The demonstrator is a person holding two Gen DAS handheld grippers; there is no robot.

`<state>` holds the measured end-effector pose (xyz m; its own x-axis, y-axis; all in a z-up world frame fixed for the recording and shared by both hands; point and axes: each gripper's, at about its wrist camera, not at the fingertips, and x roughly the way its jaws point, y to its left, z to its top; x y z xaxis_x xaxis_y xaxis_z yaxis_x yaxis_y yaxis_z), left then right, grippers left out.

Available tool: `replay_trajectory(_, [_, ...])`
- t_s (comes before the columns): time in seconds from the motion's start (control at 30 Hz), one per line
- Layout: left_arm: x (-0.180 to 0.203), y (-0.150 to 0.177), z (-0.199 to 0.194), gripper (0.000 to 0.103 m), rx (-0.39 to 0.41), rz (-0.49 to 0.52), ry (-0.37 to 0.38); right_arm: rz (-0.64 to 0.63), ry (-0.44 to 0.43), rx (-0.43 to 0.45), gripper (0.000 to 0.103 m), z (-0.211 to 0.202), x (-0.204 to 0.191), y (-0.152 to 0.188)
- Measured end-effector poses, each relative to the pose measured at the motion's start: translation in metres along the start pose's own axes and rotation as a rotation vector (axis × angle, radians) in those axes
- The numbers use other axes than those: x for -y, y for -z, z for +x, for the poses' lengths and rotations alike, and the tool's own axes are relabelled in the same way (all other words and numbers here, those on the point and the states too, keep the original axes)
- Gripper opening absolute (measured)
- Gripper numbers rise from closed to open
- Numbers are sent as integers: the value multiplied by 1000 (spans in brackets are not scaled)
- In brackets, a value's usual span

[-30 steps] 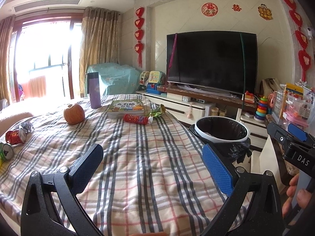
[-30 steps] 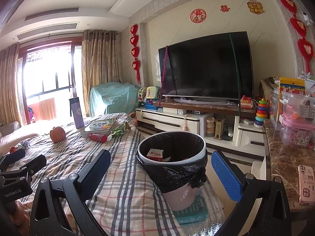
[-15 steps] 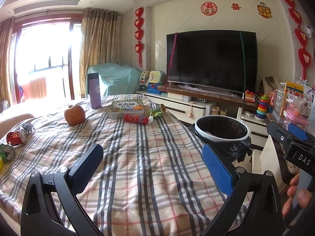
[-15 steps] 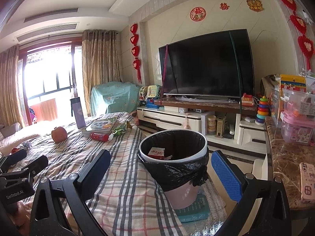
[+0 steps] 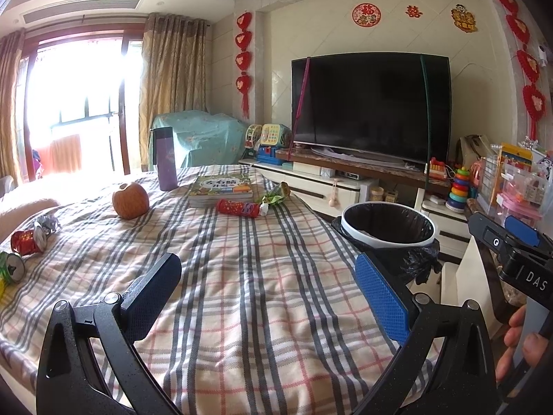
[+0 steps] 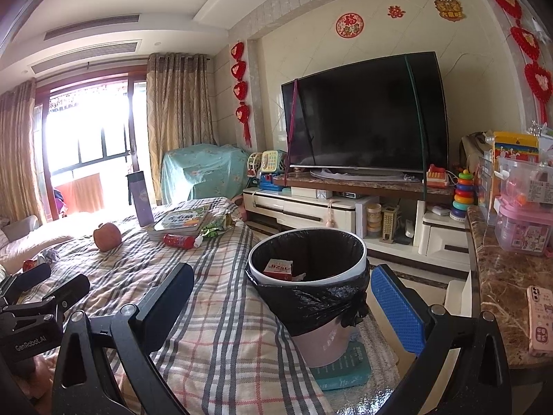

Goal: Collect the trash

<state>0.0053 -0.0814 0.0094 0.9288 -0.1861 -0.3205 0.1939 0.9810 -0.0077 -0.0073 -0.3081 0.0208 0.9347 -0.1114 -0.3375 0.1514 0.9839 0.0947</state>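
A pink bin with a black liner [image 6: 307,276] stands on the floor beside the plaid-covered table [image 5: 259,276]; a red-and-white carton [image 6: 278,268] lies inside it. On the table lie a red tube wrapper [image 5: 240,206], a green snack bag [image 5: 274,196], crushed red can [image 5: 26,242] and green can [image 5: 10,269] at the left edge. My left gripper [image 5: 268,294] hovers open over the near table, holding nothing. My right gripper [image 6: 281,306] is open in front of the bin, also holding nothing.
An apple [image 5: 130,200], a purple flask [image 5: 167,163] and a book [image 5: 223,186] sit on the far table. A TV [image 6: 363,114] on a cabinet fills the back wall. A marble counter [image 6: 501,269] with a pink phone [image 6: 541,318] and plastic boxes is at right.
Both grippers drifted slightly; the right wrist view has risen and tilted a little toward the bin. Nothing was grasped or released.
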Motion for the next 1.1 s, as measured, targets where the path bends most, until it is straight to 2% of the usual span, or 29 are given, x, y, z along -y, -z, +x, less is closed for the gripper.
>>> replay_trajectory(1.1, [-1, 3, 0, 103, -13, -3, 5, -2, -14, 6, 103, -3, -6, 2])
